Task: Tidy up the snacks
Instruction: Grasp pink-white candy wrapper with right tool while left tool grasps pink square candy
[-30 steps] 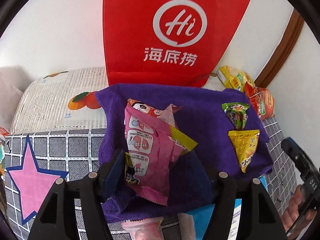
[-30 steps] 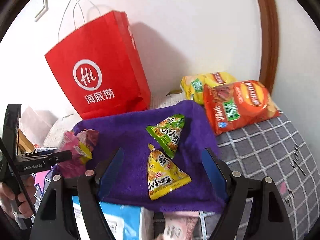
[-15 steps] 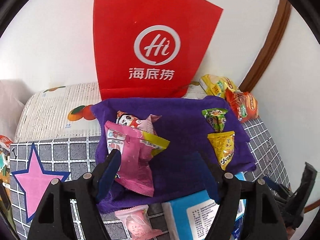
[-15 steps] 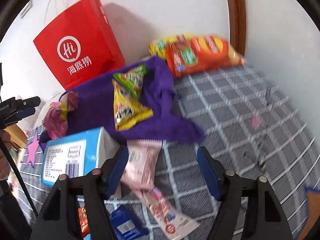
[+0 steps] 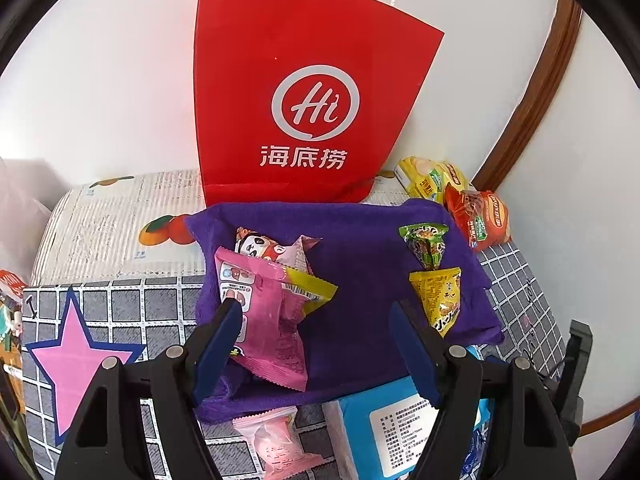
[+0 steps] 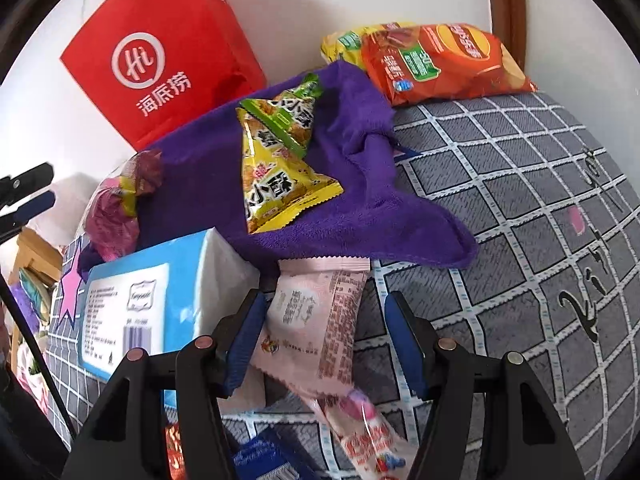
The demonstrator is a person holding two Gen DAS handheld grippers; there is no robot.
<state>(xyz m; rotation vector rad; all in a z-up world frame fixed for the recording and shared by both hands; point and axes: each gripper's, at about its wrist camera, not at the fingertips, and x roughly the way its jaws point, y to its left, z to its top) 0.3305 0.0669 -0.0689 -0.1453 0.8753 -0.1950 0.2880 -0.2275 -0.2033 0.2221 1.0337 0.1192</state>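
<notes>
Snacks lay sorted on purple towel (image 5: pixel 360 280). We saw the right hand-held gripper (image 6: pixel 324 336) spread, jaws just closing around a pale pink packet (image 6: pixel 312 320), not pinching; the left hand-held gripper (image 5: pixel 316 344) stood spread above a pink snack bag (image 5: pixel 272 320).

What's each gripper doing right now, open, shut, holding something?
Left gripper: open, holding nothing; bright pink snack packet lies beside its left finger.
Right gripper: open around pale pink snack packet, not gripping yet.
</notes>
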